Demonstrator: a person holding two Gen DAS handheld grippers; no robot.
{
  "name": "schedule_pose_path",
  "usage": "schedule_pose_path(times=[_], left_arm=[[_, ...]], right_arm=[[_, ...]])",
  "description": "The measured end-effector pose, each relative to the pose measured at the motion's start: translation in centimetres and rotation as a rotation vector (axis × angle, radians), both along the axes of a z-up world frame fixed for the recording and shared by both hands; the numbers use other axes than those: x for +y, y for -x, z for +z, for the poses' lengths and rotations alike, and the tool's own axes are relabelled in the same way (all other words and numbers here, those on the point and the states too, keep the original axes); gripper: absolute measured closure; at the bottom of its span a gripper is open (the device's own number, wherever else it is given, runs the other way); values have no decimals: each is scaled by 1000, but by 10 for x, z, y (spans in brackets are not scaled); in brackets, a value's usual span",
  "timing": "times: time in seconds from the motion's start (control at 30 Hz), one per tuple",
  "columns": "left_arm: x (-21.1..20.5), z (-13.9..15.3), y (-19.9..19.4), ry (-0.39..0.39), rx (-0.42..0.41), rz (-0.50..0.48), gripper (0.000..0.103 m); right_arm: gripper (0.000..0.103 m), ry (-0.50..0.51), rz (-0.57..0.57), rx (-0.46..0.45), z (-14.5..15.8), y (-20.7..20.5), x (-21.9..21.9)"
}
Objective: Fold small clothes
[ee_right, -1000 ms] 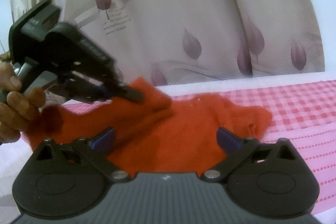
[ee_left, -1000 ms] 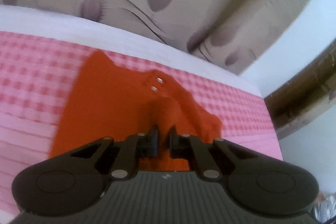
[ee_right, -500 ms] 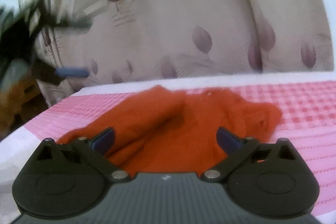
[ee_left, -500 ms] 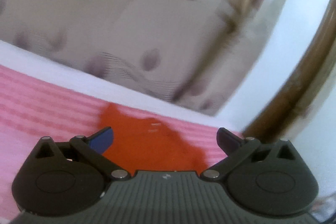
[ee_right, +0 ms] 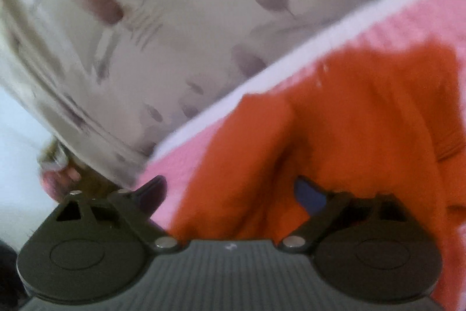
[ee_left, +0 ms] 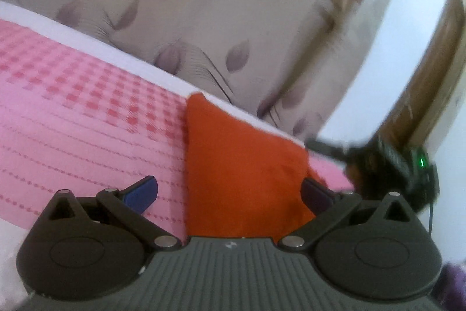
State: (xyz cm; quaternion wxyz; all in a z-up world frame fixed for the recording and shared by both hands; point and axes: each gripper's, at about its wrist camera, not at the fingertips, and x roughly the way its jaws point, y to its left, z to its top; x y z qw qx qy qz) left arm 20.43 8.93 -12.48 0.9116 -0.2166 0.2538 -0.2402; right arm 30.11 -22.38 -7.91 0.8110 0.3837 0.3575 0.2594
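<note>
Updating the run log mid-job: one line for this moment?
left gripper: open | right gripper: open | orange garment: on pink checked cloth, part-folded

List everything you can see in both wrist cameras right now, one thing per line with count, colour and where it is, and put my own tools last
orange garment: one, orange, lying on the bed cover ahead of both tools
bed cover: one, pink with red checks and dotted lines, under the garment
white edge: one, white strip along the far side of the bed cover
curtain: one, beige with purple leaf print, hanging behind the bed
wooden frame: one, brown, at the right of the left wrist view
left tool: one, black with blue pads, open, empty, garment in front of it
right tool: one, black with blue pads, open, low over a raised fold of the garment; contact unclear in the blur
</note>
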Motion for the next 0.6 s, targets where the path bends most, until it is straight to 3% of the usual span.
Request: schedule_pose_path(times=[0.13, 0.23, 0.3, 0.37, 0.47, 0.53, 0.6], left_arm=[[-2, -1, 0, 1, -14, -2, 0], [1, -3, -2, 26, 23, 13, 0], [6, -5, -5, 52, 60, 32, 0], [11, -8, -7, 80, 80, 54, 0], [12, -7, -5, 83, 75, 69, 0], [12, -5, -2, 76, 66, 78, 0], [13, -5, -2, 77, 63, 89, 0]], right_arm=[[17, -78, 26, 30, -3, -6, 8], [20, -7, 52, 23, 2, -8, 20], [49, 20, 46, 27, 3, -8, 20], [69, 69, 32, 53, 2, -12, 22], [76, 136, 36, 73, 2, -14, 36], [84, 210, 34, 41, 13, -15, 46], [86, 239, 19, -8, 27, -14, 45]])
